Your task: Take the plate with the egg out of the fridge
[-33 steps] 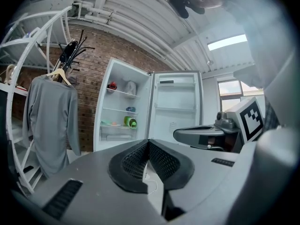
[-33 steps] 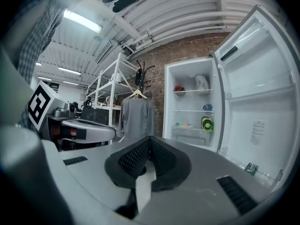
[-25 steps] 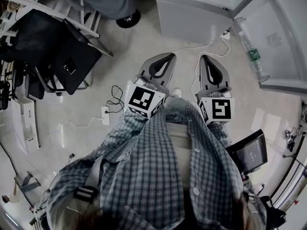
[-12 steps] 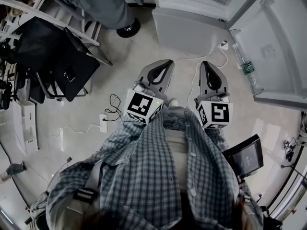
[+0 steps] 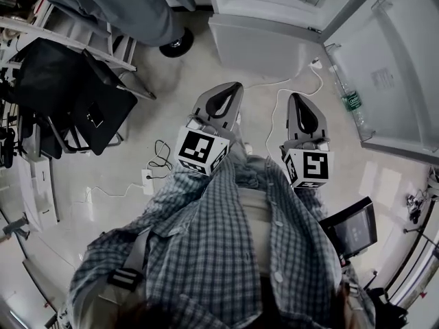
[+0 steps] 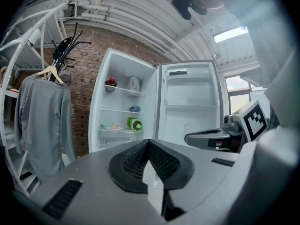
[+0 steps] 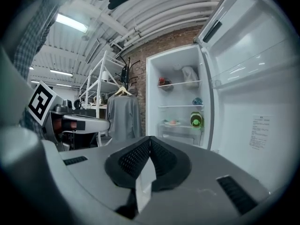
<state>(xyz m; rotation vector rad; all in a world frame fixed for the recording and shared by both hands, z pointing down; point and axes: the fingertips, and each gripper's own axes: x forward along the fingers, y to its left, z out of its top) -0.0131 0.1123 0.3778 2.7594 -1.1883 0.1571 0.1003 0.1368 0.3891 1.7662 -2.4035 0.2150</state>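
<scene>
The white fridge (image 5: 264, 29) stands open ahead of me, its door (image 5: 391, 60) swung out to the right. The plate with the egg (image 6: 112, 126) lies on a lower shelf beside a green bottle (image 6: 135, 123). That plate (image 7: 171, 123) shows small in the right gripper view as well. My left gripper (image 5: 232, 89) and right gripper (image 5: 300, 100) are held side by side above the floor, pointing at the fridge and well short of it. Both are shut with nothing between the pads (image 6: 140, 156), (image 7: 161, 156).
A grey shirt on a hanger (image 6: 42, 116) hangs left of the fridge beside a white rack. A black chair (image 5: 86, 94) stands at the left, with cables and a power strip (image 5: 149, 178) on the floor. A person's leg and shoe (image 5: 175, 43) are near the fridge. A water bottle (image 5: 351, 100) sits in the door.
Both grippers and I have moved closer to the fridge; more of its interior shows at the top of the head view. Both grippers stay shut.
</scene>
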